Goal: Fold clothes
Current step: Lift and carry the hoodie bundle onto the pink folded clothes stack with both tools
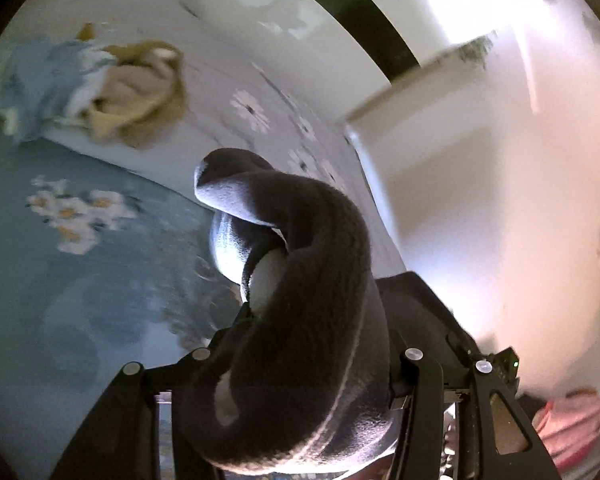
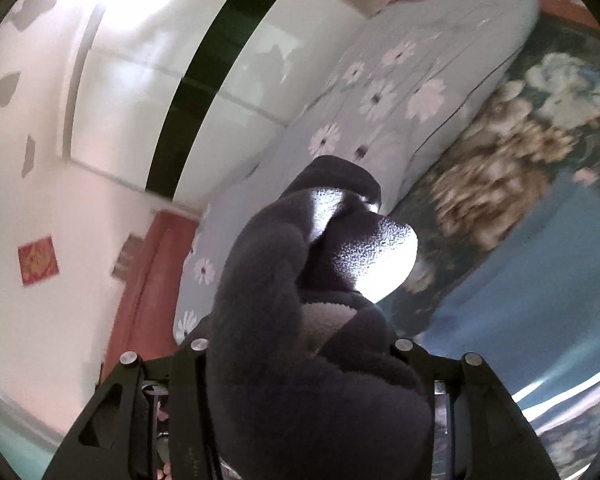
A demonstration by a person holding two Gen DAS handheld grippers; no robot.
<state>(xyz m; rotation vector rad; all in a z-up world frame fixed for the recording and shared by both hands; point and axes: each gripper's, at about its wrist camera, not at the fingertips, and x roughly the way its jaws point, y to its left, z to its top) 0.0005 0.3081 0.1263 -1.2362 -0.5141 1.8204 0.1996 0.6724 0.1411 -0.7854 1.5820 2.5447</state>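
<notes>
Both tools are clenched on the same dark fleece garment [image 1: 300, 320], lifted clear of the bed [image 1: 60, 300]. In the left tool [image 1: 284, 312] the thick, fuzzy charcoal cloth bunches into a rope-like roll with a pale seam line running along it, its free end curling over. In the right tool [image 2: 312, 320] the garment [image 2: 292, 340] wads into soft, dark lumps, a bright patch of light catching its nap. Behind, a heap of tan and blue clothes [image 1: 100, 88] lies on the flowered bedding [image 1: 260, 112], well apart from the held piece.
</notes>
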